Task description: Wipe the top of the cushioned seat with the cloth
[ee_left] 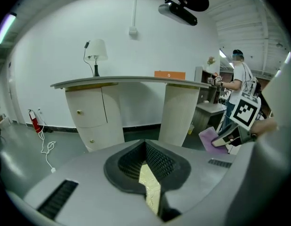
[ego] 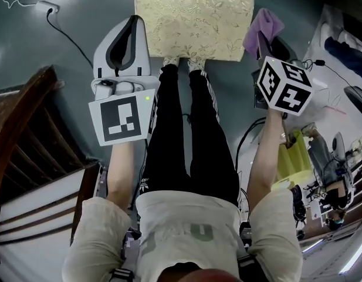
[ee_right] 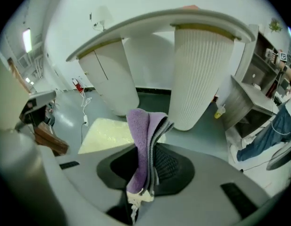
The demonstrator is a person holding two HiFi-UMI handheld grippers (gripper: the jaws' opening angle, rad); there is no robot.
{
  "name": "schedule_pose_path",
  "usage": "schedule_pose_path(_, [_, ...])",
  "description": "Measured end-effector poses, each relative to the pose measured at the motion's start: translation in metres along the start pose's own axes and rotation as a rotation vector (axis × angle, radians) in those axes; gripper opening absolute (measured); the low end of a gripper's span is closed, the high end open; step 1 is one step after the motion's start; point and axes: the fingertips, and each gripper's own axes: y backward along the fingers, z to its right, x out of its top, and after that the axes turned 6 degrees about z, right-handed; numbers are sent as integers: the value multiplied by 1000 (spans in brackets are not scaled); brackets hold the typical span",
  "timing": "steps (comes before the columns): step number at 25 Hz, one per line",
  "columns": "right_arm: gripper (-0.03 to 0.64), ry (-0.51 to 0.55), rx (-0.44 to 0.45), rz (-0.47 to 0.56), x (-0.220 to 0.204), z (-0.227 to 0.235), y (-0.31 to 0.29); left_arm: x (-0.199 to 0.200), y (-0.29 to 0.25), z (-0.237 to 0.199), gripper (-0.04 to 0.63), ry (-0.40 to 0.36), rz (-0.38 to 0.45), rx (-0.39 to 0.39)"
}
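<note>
The cushioned seat, covered in gold floral fabric, lies on the floor at the top middle of the head view. My right gripper hangs just off its right edge, shut on a folded purple cloth. In the right gripper view the cloth stands up between the jaws, with the seat down to the left. My left gripper is held off the seat's left edge, its jaws together with nothing in them. A strip of the seat shows through them in the left gripper view.
A dark wooden chair stands at the left. A power strip with its cable lies on the grey floor. Beyond the seat is a white counter on a ribbed pillar. Cables and equipment crowd the right side. A person stands far right.
</note>
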Motion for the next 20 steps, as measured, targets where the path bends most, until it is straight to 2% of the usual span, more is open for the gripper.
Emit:
schedule_pose_path(5, [89, -23, 86, 148, 63, -63, 56, 24, 8, -2, 6, -33, 46, 11])
schedule_pose_path(10, [89, -26, 131, 207, 91, -108, 81, 34, 18, -6, 6, -29, 56, 24])
schedule_pose_path(17, [89, 14, 192, 204, 93, -135, 84, 33, 27, -9, 6, -10, 41, 34])
schedule_pose_path(20, [89, -5, 261, 181, 84, -157, 73, 28, 33, -18, 6, 10, 34, 62])
